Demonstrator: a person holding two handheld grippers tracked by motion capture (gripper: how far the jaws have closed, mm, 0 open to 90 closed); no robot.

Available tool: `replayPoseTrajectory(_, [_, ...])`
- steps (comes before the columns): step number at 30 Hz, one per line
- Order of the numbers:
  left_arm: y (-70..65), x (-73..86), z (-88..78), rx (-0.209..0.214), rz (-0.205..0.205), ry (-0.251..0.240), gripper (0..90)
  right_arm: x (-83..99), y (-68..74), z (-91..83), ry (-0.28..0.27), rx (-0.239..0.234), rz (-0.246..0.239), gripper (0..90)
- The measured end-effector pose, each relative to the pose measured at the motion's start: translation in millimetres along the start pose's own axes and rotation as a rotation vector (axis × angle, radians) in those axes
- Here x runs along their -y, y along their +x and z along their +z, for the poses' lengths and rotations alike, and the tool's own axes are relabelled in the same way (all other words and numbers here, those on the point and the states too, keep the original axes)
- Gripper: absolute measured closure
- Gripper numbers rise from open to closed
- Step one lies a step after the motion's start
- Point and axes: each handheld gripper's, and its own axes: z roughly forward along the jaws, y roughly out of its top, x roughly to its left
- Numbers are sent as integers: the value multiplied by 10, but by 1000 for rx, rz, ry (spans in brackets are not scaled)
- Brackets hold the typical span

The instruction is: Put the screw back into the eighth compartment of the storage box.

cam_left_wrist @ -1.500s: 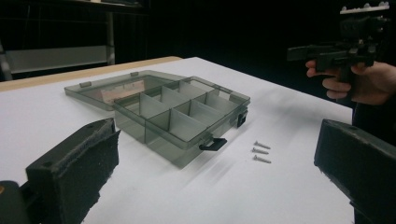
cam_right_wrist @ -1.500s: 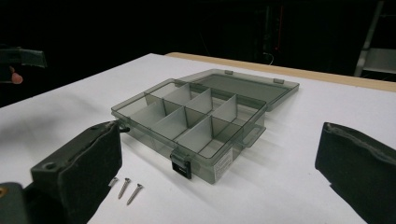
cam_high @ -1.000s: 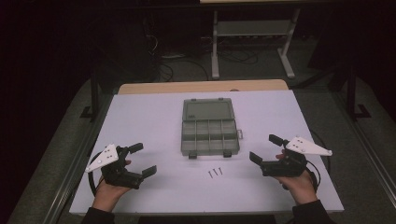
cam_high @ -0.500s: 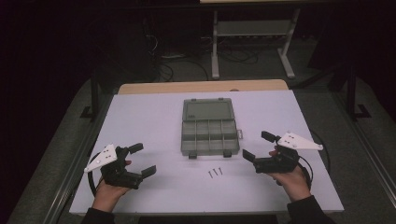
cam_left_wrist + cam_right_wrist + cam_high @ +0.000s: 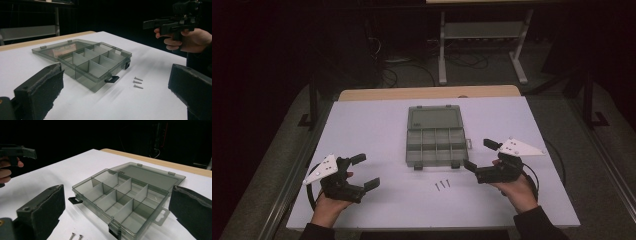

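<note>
Screws (image 5: 442, 185): tiny, stiff, prone to roll; pinch one mid-shank, your right claw (image 5: 479, 157) and left claw (image 5: 364, 171) both gaping.

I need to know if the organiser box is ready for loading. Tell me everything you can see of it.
The organiser box looks like smoky translucent grey plastic. It lies flat mid-table with its lid folded fully open and lying flat beyond it. Dividers split the tray into eight compartments, all empty. Two black latches hang open on the near edge, and a hanging tab sticks out from one side. Neither gripper touches it.
</note>
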Motion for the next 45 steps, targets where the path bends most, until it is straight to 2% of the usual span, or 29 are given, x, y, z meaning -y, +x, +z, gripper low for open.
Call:
replayPoseTrajectory(32, [-10, 8, 12, 7, 4, 12, 0, -96, 100, 314, 44, -59, -3, 1])
replayPoseTrajectory(45, [-18, 13, 24, 12, -11, 4, 0, -154, 138, 460, 61, -83, -19, 1])
